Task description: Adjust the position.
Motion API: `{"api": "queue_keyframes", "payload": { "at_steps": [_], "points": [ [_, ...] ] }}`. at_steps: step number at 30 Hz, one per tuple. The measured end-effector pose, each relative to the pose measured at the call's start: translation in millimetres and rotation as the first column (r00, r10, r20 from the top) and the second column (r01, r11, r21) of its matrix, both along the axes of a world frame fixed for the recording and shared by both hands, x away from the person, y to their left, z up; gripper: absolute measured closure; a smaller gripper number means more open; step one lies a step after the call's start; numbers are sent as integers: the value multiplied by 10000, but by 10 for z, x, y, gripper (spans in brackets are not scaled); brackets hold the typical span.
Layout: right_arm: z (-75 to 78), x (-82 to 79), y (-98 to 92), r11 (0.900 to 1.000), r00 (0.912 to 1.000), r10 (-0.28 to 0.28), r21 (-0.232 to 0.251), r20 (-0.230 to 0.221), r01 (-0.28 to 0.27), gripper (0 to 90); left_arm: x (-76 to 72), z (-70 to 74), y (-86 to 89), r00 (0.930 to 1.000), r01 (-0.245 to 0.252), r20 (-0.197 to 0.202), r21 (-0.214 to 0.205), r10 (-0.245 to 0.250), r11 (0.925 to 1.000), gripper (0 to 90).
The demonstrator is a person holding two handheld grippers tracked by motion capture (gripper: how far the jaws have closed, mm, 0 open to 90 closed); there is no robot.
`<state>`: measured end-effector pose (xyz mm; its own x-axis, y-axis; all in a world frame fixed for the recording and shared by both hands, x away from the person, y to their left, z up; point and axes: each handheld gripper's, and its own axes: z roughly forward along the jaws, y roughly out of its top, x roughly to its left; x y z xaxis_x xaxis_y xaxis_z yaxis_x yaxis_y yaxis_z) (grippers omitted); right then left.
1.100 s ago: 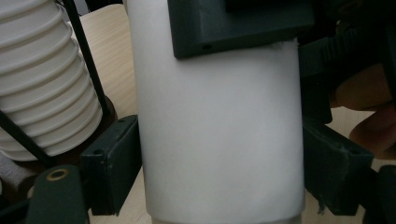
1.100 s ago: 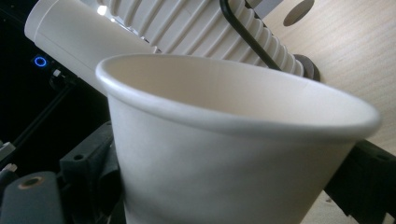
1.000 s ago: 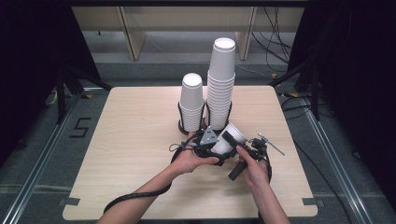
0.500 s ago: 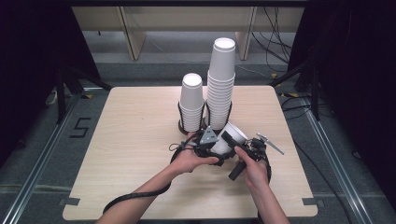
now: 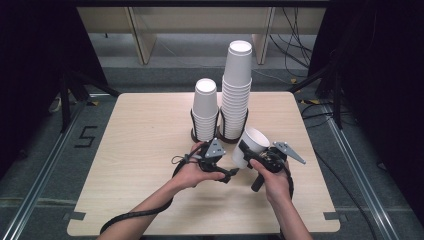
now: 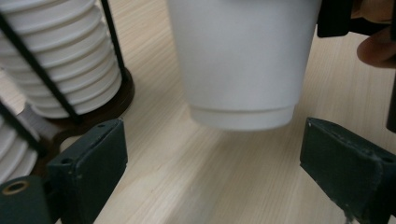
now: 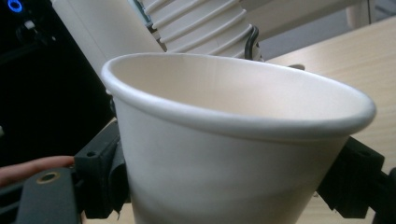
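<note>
Cup (image 5: pixel 248 146), light and probably crushable, sits clamped in your right gripper (image 5: pixel 260 156); left gripper (image 6: pixel 219 154) gapes, so squeeze gently mid-wall.

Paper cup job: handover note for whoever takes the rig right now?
Right hand-held gripper: shut on a single paper cup, held tilted above the table.
Left hand-held gripper: jaws have just been opening, now open on either side of the cup's base, not pressing it.
Short cup stack and tall cup stack stand in wire holders behind.
Done: one cup is separate.
Left: probably placing it; destination unclear.
</note>
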<state>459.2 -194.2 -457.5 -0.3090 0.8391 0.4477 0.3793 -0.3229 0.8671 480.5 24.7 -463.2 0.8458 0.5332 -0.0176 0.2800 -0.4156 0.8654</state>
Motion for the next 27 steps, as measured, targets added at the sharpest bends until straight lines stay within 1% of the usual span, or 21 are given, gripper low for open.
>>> {"api": "queue_keyframes", "payload": {
  "at_steps": [1,2,5,7,8,10,11,12,14,15,16,17,18,19,20,21,22,24,25,26,27],
  "points": [
    [4,-10,-7,9996,9999,9,-268,156,-5,175,-2,0,31,10000,-19,-6,3,19,10000,76],
    [-1,-12,5,9997,9997,73,-213,229,-68,175,-9,-1,81,10000,-73,-56,-39,73,10000,78],
    [-9,-29,9,9970,9980,188,-767,596,-142,174,-26,-11,187,9997,-207,-165,-75,206,9998,81],
    [-6,-45,12,9943,9977,183,-1062,654,-113,174,-30,-22,245,9995,-236,-199,-107,234,9997,84],
    [-9,-49,13,9910,9967,139,-1341,802,-30,174,-42,-27,266,9993,-342,-166,-126,339,9993,85],
    [-3,-76,23,9893,9947,282,-1449,994,-135,173,-55,-27,311,9992,-345,-202,-175,342,9993,87],
    [5,-99,25,9851,9946,276,-1715,1000,-101,173,-66,-22,335,9991,-375,-185,-125,372,9992,88],
    [11,-106,27,9808,9925,234,-1952,1202,6,173,-79,-20,358,9990,-420,-138,-159,418,9990,88],
    [23,-134,36,9802,9899,368,-1978,1371,-90,173,-109,-11,412,9985,-527,-126,-123,525,9985,90],
    [31,-147,29,9754,9877,343,-2204,1524,1,173,-125,-11,440,9983,-577,-85,-201,575,9981,90],
    [44,-174,35,9756,9892,272,-2193,1441,51,172,-139,-11,474,9980,-626,-13,-205,626,9978,90],
    [57,-189,32,9711,9877,294,-2385,1536,82,173,-154,-11,510,9975,-707,4,-257,707,9972,90],
    [65,-198,12,9630,9825,305,-2688,1838,203,172,-169,-6,550,9968,-800,-29,-242,800,9965,90],
    [77,-220,5,9602,9830,264,-2780,1816,256,172,-175,-6,592,9965,-837,-5,-240,837,9962,91],
    [78,-234,1,9624,9813,252,-2704,1909,279,172,-182,-13,615,9956,-936,26,-368,937,9949,91],
    [89,-257,-7,9586,9843,175,-2828,1755,333,172,-185,-12,667,9950,-1000,27,-370,1002,9943,91],
    [81,-256,-18,9594,9793,267,-2803,2006,312,172,-190,-14,704,9939,-1101,71,-397,1105,9931,91],
    [90,-286,-53,9534,9818,203,-2994,1890,380,172,-203,-16,778,9919,-1261,88,-487,1267,9908,91],
    [83,-283,-61,9574,9794,196,-2859,2007,395,172,-212,-20,812,9902,-1389,64,-572,1394,9887,91],
    [83,-285,-87,9525,9776,251,-3019,2088,400,172,-209,-20,849,9900,-1395,145,-577,1405,9885,92],
    [85,-304,-83,9566,9819,45,-2868,1893,509,172,-213,-25,883,9893,-1431,201,-618,1446,9878,92]
  ]
}}
